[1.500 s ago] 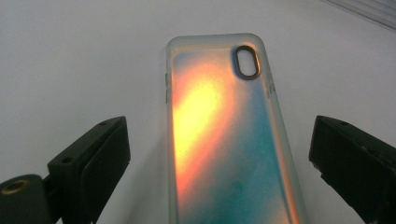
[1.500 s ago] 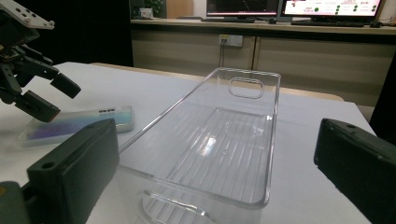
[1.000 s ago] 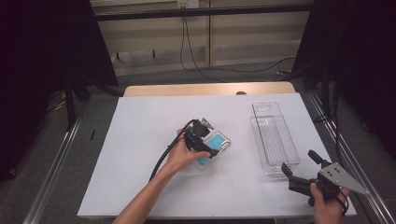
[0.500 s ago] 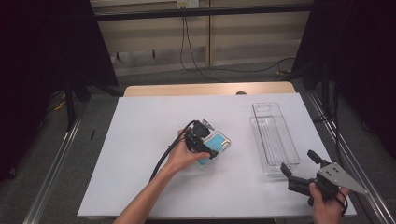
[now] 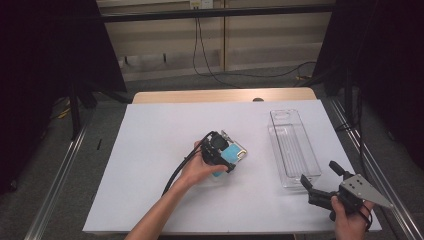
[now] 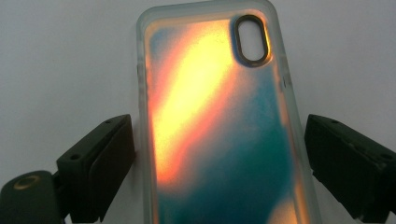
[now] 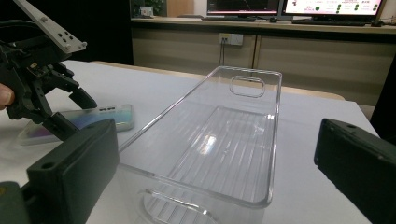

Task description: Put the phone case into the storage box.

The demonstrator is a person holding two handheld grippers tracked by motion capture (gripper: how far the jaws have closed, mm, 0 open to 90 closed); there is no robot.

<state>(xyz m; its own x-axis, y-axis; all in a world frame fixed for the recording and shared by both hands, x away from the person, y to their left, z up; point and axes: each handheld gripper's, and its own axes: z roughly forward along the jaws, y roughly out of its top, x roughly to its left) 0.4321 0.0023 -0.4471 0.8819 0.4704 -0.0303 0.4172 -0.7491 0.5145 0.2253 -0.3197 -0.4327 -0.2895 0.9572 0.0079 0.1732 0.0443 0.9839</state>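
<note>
My left gripper (image 6: pixel 219 154) is spread astride the iridescent orange-teal phone case (image 6: pixel 219 116) lying flat on the white surface (image 5: pixel 150 150), so I'd centre, then squeeze its long edges evenly; right gripper (image 5: pixel 322 182) spread, near the clear plastic tray (image 5: pixel 292 145).

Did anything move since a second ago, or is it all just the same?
Nothing visibly changed. The left gripper still sits over the phone case with its jaws open on either side, the right gripper still waits open near the end of the clear tray, and the case and the tray lie where they were.
</note>
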